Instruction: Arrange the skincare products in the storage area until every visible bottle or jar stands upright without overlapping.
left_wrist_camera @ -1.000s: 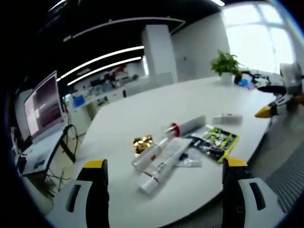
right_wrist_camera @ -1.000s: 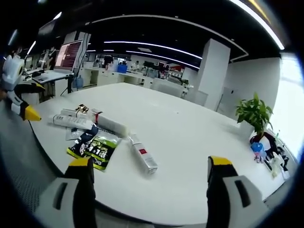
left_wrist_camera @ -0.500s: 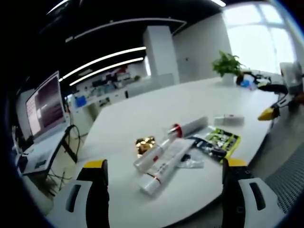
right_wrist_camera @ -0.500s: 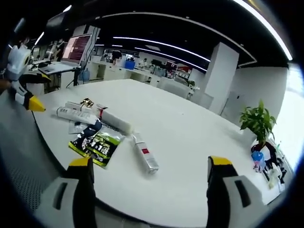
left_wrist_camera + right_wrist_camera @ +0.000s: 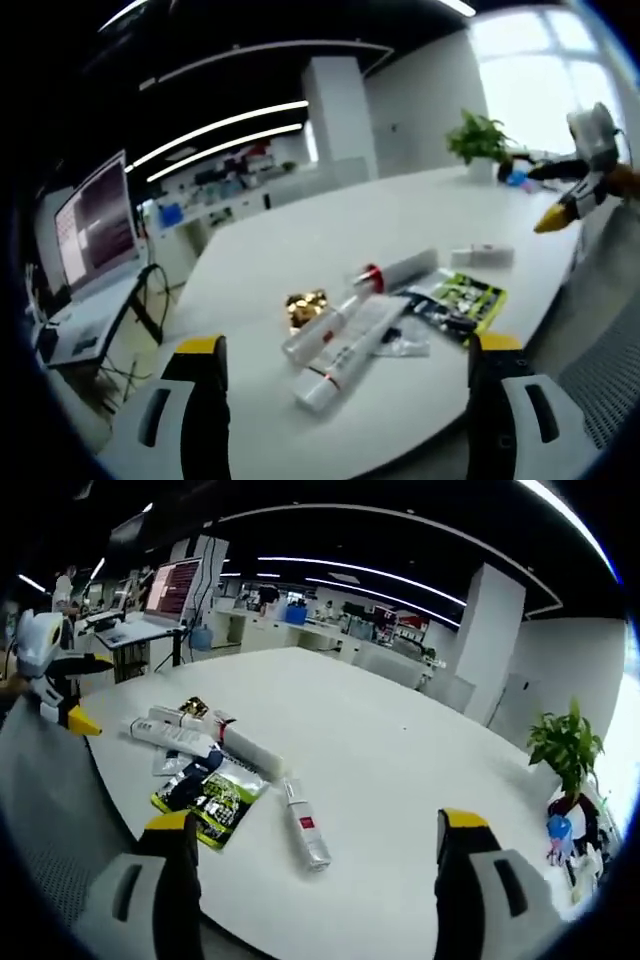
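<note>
Skincare products lie flat in a loose cluster on the white table [image 5: 300, 240]. There is a small gold jar [image 5: 304, 305], a long tube with a red ring [image 5: 395, 270], two white tubes [image 5: 345, 350] and a green-black sachet [image 5: 458, 297]. A small white bottle [image 5: 480, 256] lies apart. My left gripper [image 5: 347, 343] is open and empty, held back off the table edge. In the right gripper view, the white bottle with a red label [image 5: 305, 832] is nearest, then the sachet [image 5: 212, 798], the red-ringed tube [image 5: 245, 745] and the gold jar [image 5: 194, 707]. My right gripper [image 5: 314, 821] is open and empty.
A potted plant [image 5: 478, 140] stands at the table's far corner. A monitor [image 5: 95, 225] sits on a side desk. The other gripper [image 5: 575, 195] hovers beyond the table edge. The left gripper [image 5: 55, 675] shows at the opposite edge. A clear packet [image 5: 400, 340] lies by the tubes.
Both cameras have shifted slightly. The right gripper has risen in the left gripper view. The products lie where they were, and both grippers stay open.
</note>
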Tool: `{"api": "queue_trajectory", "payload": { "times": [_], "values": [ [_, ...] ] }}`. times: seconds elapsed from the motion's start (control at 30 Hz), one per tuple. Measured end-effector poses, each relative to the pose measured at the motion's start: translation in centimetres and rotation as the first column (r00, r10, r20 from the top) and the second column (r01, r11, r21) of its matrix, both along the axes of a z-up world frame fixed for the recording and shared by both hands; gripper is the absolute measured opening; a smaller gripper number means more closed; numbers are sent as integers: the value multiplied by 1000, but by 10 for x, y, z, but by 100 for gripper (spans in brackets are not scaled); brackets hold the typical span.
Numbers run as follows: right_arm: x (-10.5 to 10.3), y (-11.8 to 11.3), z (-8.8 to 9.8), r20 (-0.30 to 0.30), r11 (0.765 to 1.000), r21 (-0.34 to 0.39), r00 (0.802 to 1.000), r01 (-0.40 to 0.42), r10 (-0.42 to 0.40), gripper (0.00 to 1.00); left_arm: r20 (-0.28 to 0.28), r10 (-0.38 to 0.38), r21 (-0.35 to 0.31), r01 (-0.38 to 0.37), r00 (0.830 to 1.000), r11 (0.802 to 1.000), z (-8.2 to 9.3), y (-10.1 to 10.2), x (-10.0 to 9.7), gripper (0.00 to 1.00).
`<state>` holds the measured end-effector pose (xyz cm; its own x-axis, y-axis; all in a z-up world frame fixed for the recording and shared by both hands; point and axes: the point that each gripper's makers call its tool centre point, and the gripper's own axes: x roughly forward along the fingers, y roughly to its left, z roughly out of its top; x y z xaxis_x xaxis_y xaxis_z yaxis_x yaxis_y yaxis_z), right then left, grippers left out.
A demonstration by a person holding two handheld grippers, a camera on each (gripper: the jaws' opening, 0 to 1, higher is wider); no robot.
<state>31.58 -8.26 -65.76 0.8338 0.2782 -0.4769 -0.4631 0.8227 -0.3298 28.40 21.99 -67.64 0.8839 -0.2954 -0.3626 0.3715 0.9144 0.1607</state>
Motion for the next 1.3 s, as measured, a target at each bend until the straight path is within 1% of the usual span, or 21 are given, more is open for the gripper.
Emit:
{"api": "queue_trajectory", "payload": {
  "times": [0.13,0.17,0.2,0.3,0.4,0.47,0.6,0.63,0.7,0.8,0.83,0.87,0.9,0.97,1.0,1.07,1.1,1.13,1.17,1.23,1.3],
  "values": [
    [8,7,-5,-54,996,-83,998,-38,34,99,10,0,1,0,1000,1000,2,0,0,97],
    [12,13,-4,-57,992,-106,996,-70,65,99,15,2,-1,-2,1000,1000,3,0,1,97],
    [14,16,-4,-58,989,-119,995,-84,77,99,19,4,-2,-4,1000,1000,3,0,1,97],
    [22,29,-3,-74,975,-165,988,-149,138,99,26,14,-5,-14,1000,1000,5,3,1,97],
    [31,37,-1,-88,963,-192,981,-187,173,99,29,19,-8,-19,999,1000,5,4,2,97],
    [37,43,1,-91,949,-218,973,-227,212,99,27,15,-8,-15,1000,1000,5,3,1,97],
    [43,56,-3,-138,908,-270,946,-320,293,99,30,13,-10,-13,999,1000,6,3,1,97],
    [44,57,-3,-141,904,-275,944,-328,299,99,28,13,-10,-13,1000,1000,5,2,1,97],
    [46,62,-6,-166,882,-298,930,-365,329,99,29,11,-9,-11,1000,1000,6,2,1,96],
    [53,68,-9,-187,858,-314,913,-406,364,95,26,5,-11,-5,1000,1000,5,1,0,96],
    [54,71,-10,-201,850,-311,904,-424,378,92,24,5,-12,-5,1000,1000,5,1,0,96],
    [55,74,-14,-235,840,-297,887,-455,397,90,22,7,-11,-6,1000,1000,5,1,0,95],
    [57,76,-16,-253,836,-288,879,-467,405,89,22,7,-9,-7,1000,1000,5,2,0,95],
    [58,82,-21,-301,817,-264,849,-512,435,86,25,9,-11,-8,1000,1000,5,2,0,95],
    [62,83,-21,-304,817,-264,848,-513,434,83,24,11,-11,-10,1000,1000,5,2,0,95],
    [67,89,-23,-315,799,-264,831,-541,458,80,22,12,-10,-12,1000,1000,5,3,0,95],
    [68,93,-25,-331,774,-267,808,-575,487,78,22,12,-10,-12,1000,1000,5,3,0,95],
    [69,96,-26,-341,761,-268,797,-590,498,76,22,12,-9,-12,1000,1000,5,3,0,95],
    [74,98,-27,-345,766,-267,800,-585,491,75,20,11,-9,-11,1000,1000,4,3,0,94],
    [77,101,-30,-364,753,-267,786,-602,499,74,19,10,-9,-9,1000,1000,4,3,1,94],
    [81,104,-31,-376,746,-261,777,-612,506,72,17,10,-9,-10,1000,1000,4,3,1,94]
  ]
}}
